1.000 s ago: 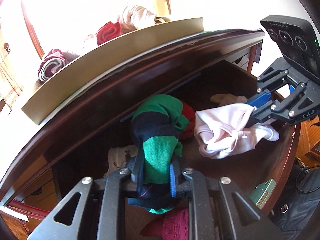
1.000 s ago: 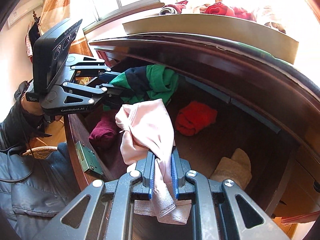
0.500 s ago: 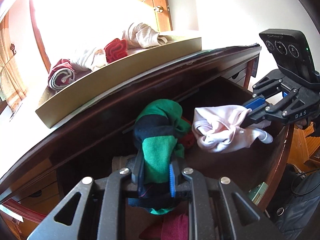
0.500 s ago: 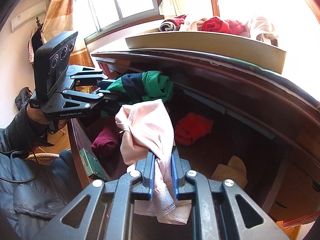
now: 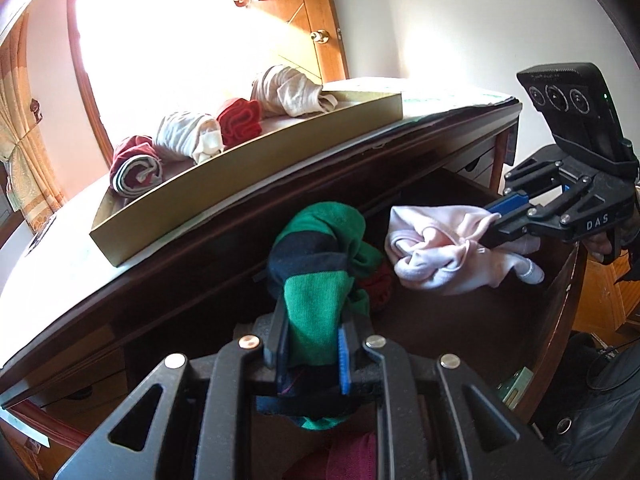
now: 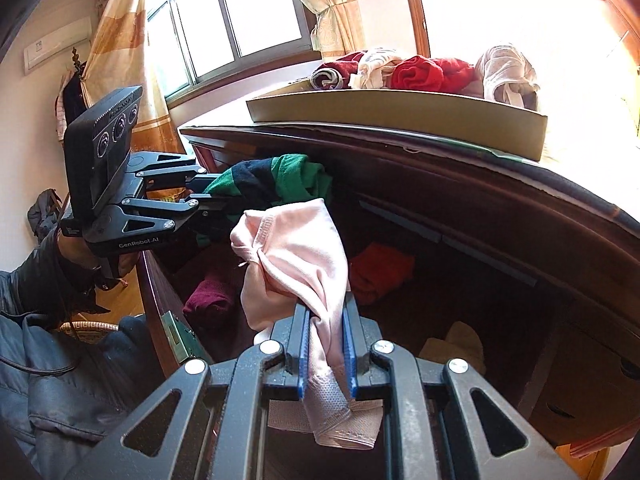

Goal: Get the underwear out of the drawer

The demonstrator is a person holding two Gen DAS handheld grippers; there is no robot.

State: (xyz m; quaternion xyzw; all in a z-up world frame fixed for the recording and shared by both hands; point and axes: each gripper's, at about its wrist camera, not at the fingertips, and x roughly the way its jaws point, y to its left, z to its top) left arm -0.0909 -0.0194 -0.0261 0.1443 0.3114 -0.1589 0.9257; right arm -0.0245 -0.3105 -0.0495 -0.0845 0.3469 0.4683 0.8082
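Underwear fills both grippers. The left gripper (image 5: pixel 312 354) clenches a green and navy striped knit pair (image 5: pixel 320 264), and the right gripper (image 6: pixel 326 354) clenches a pale pink cotton pair (image 6: pixel 296 256); each bundle hangs above the open dark wooden drawer (image 6: pixel 480 308), clear of its floor. From the left wrist camera, the pink pair sits at about two o'clock from the striped one, close but apart. Deeper in the drawer lie a red folded piece (image 6: pixel 382 270), a maroon piece (image 6: pixel 210 300) and a beige piece (image 6: pixel 456 344), probably more underwear, though the shade makes that uncertain. A shallow tan cardboard tray (image 5: pixel 240 184) on the dresser top, at eleven o'clock, already holds several rolled garments (image 5: pixel 188 140).

Both pieces look light, soft and floppy, so they should sag and swing rather than resist. A pinch through a bunched fold, as here, seems safest; a single thin layer or the slack trailing hem might slip free or snag the drawer's front edge.
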